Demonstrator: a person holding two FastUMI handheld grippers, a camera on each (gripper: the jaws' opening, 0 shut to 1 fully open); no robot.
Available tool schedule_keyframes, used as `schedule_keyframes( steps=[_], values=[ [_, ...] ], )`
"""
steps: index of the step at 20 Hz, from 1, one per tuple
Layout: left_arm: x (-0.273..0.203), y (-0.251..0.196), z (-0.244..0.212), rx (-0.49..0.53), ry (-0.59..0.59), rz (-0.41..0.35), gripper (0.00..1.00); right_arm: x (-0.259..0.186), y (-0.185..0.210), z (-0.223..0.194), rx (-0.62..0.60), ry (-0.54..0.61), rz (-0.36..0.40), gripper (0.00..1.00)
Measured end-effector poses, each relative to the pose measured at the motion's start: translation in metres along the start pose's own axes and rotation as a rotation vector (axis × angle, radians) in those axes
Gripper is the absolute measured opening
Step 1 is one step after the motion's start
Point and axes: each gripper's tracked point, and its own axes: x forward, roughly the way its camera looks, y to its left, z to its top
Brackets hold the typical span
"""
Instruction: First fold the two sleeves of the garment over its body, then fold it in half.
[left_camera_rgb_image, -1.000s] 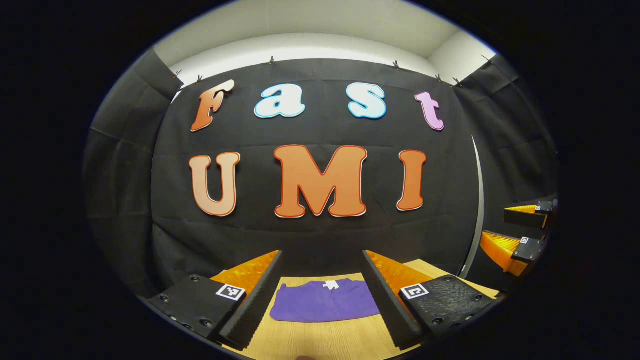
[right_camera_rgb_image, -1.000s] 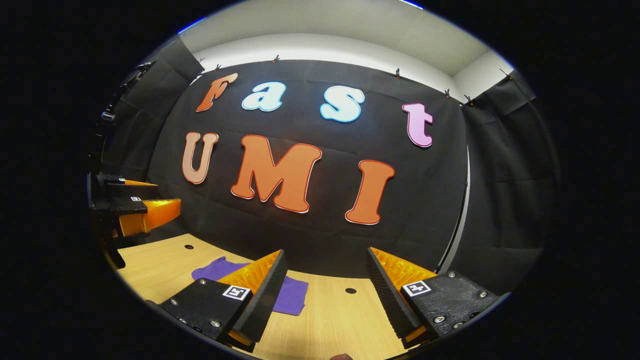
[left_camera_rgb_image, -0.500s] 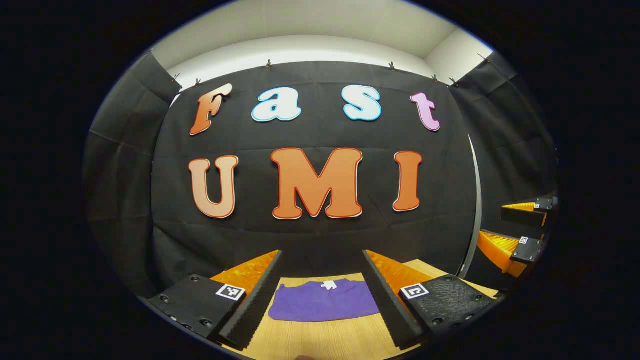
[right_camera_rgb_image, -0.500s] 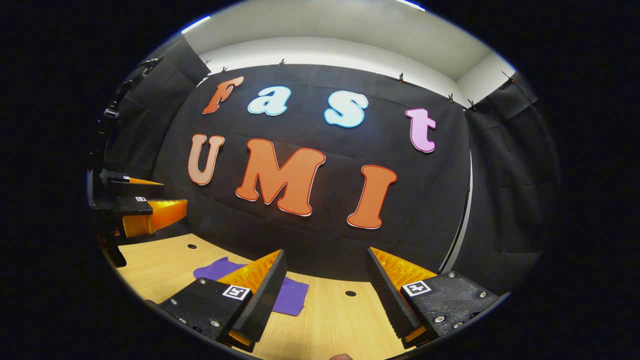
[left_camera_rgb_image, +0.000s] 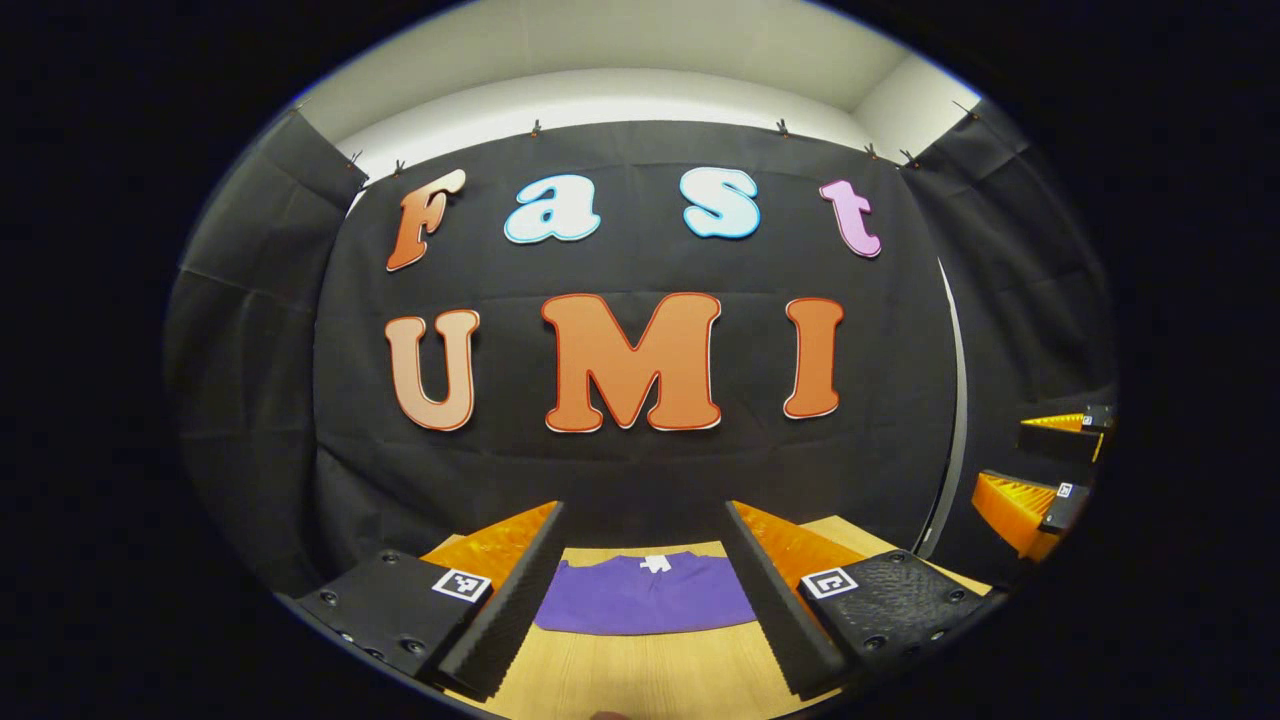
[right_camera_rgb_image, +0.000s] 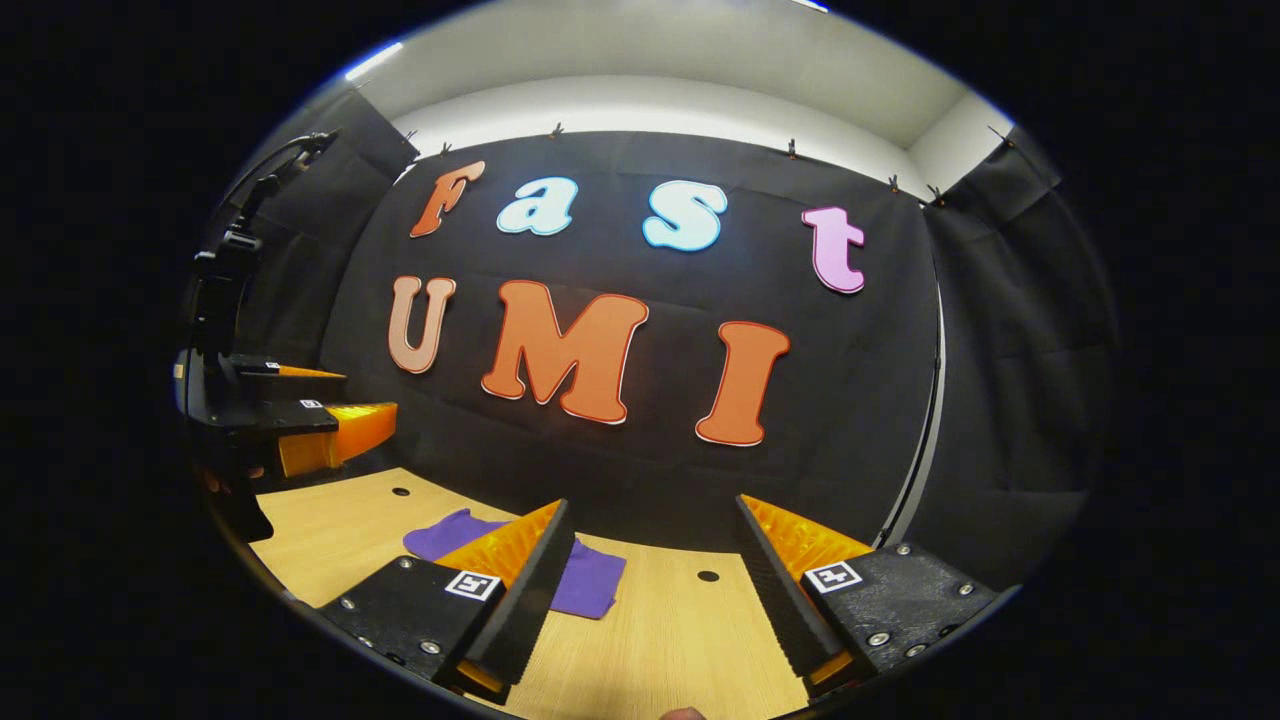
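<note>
The wooden table (left_camera_rgb_image: 640, 680) carries a purple garment (left_camera_rgb_image: 645, 607), lying flat as a folded rectangle. In the left gripper view it lies centred between the left gripper (left_camera_rgb_image: 645, 590)'s spread, empty jaws, its small white neck label (left_camera_rgb_image: 656, 563) at the far edge. The right gripper view shows the garment off to the left, partly behind the right gripper (right_camera_rgb_image: 655, 590)'s left finger (right_camera_rgb_image: 510, 600); those ridged jaws are also apart, holding nothing.
</note>
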Motion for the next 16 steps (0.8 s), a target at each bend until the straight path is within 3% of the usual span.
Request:
schedule_keyframes(
  steps=[5, 7, 12, 16],
  values=[
    [-0.003, 0.003, 0.016, 0.006, -0.03, 0.015, 1.0, 0.001, -0.001, 0.006, 0.01, -0.014, -0.002, 0.95],
    [-0.007, 0.004, 0.019, 0.003, -0.037, 0.02, 0.93, 0.002, 0.004, 0.009, 0.021, -0.023, 0.005, 0.95],
    [-0.011, 0.012, 0.022, 0.011, -0.045, 0.03, 1.0, 0.002, 0.006, 0.009, -0.013, -0.024, 0.022, 0.95],
    [-0.012, 0.012, 0.03, 0.025, -0.076, 0.034, 0.97, 0.004, 0.007, 0.008, -0.024, -0.02, 0.024, 0.95]
  ],
)
